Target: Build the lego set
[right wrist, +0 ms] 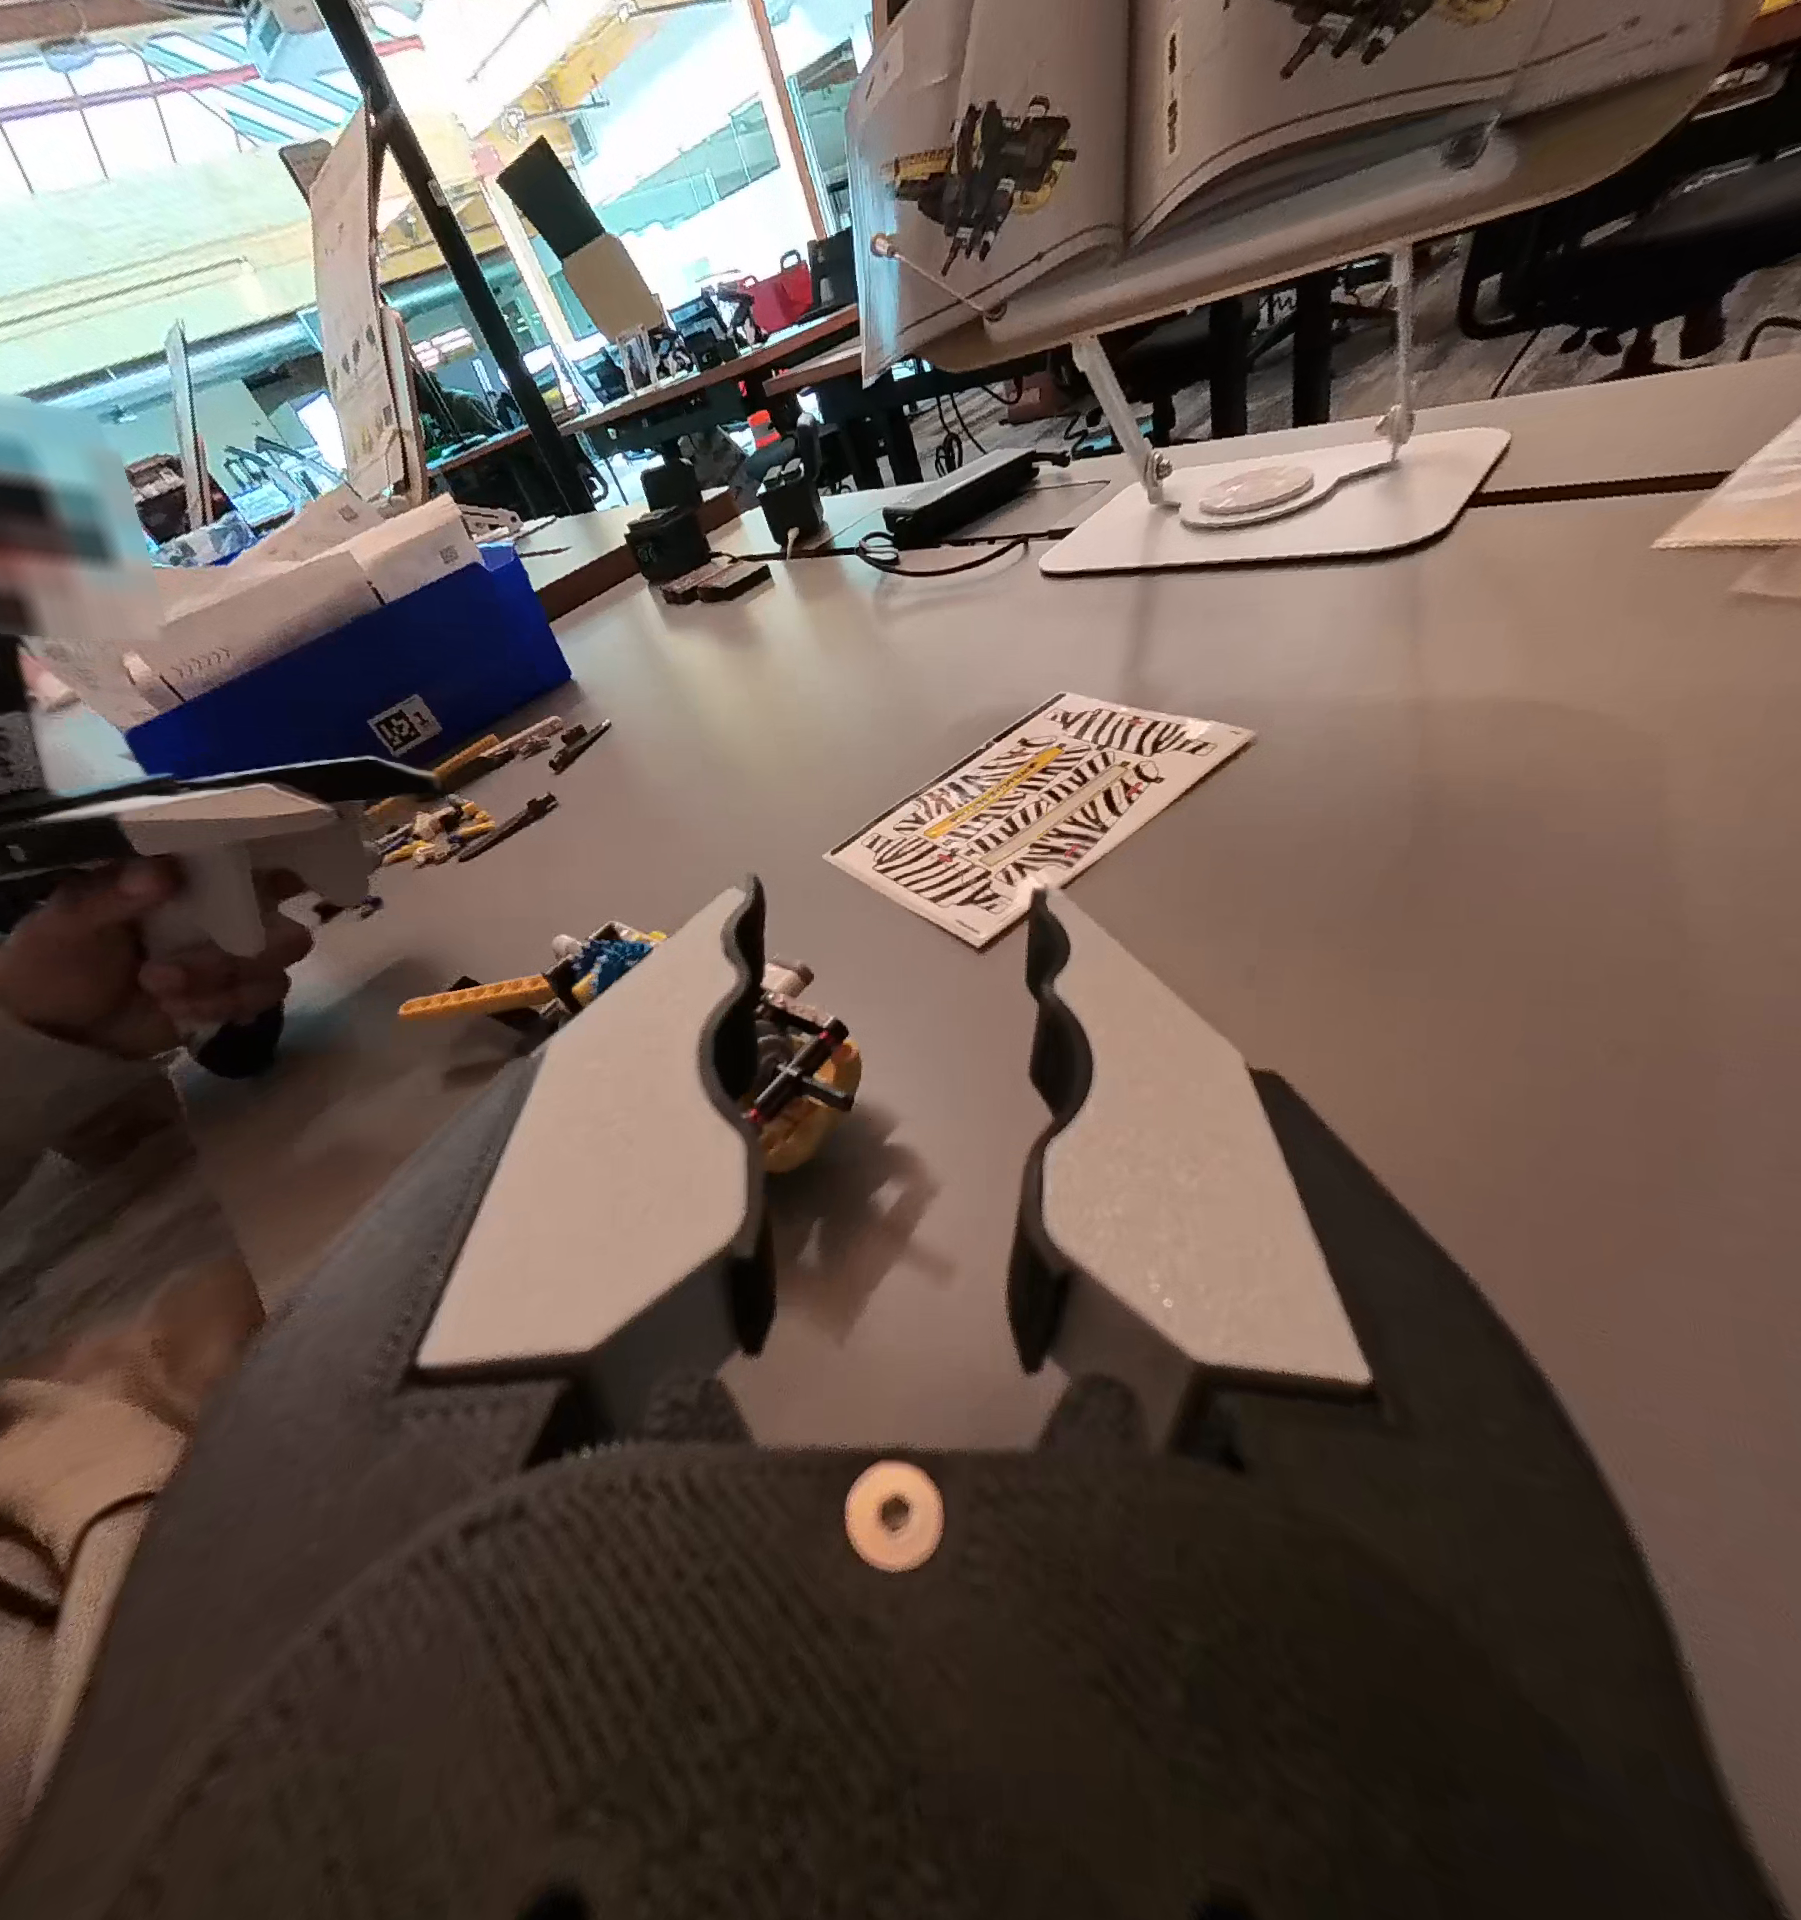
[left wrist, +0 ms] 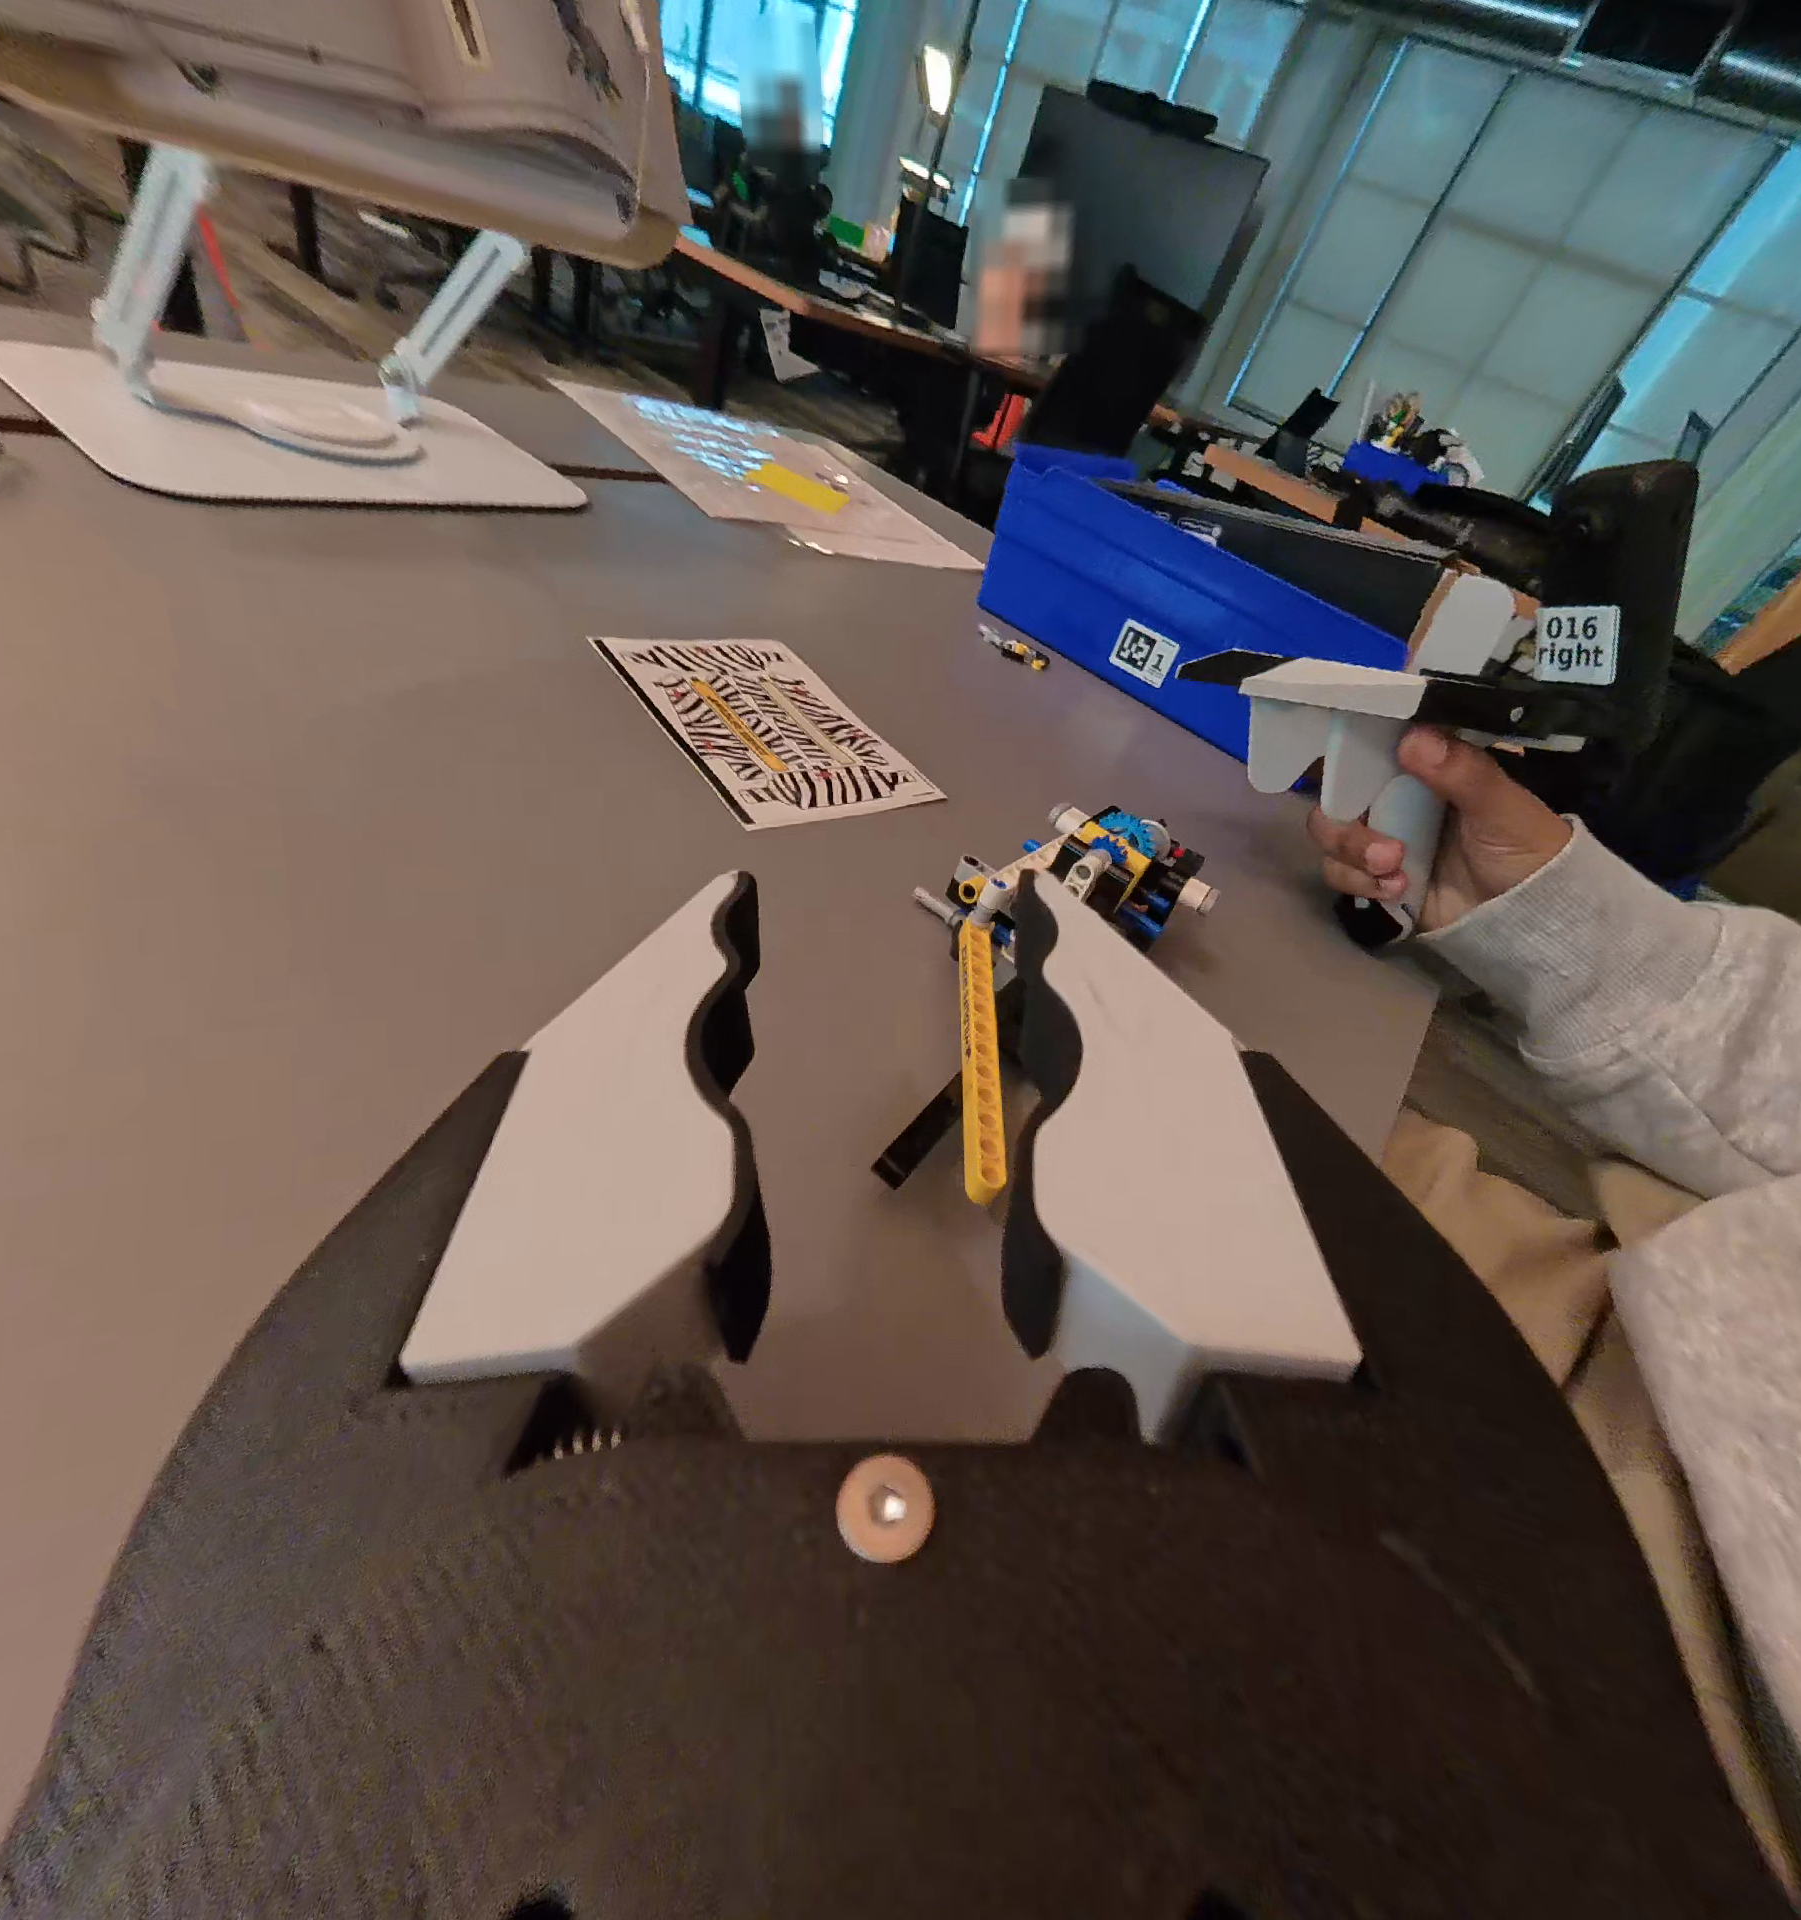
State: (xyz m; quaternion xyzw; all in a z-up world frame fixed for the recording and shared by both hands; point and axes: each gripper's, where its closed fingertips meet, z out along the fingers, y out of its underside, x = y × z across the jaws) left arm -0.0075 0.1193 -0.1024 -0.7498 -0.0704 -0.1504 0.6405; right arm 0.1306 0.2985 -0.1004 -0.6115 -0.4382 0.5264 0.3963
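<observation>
A partly built lego model (left wrist: 1104,862) of yellow, black and blue parts lies on the grey table (left wrist: 356,831). A long yellow beam (left wrist: 979,1070) sticks out of it toward me. My left gripper (left wrist: 883,894) is open and empty, with the beam showing between its fingers close to the right one. My right gripper (right wrist: 896,904) is open and empty. In the right wrist view the model (right wrist: 808,1070) is partly hidden behind its left finger. Each gripper is held in a hand and shows in the other view: the right (left wrist: 1239,675), the left (right wrist: 387,800).
A zebra-striped sticker sheet (left wrist: 771,732) lies beyond the model. A blue bin (left wrist: 1166,592) stands at the back right, and another (right wrist: 356,675) has several loose lego pieces (right wrist: 480,800) in front. An open instruction booklet (right wrist: 1083,125) rests on a white stand (right wrist: 1280,509).
</observation>
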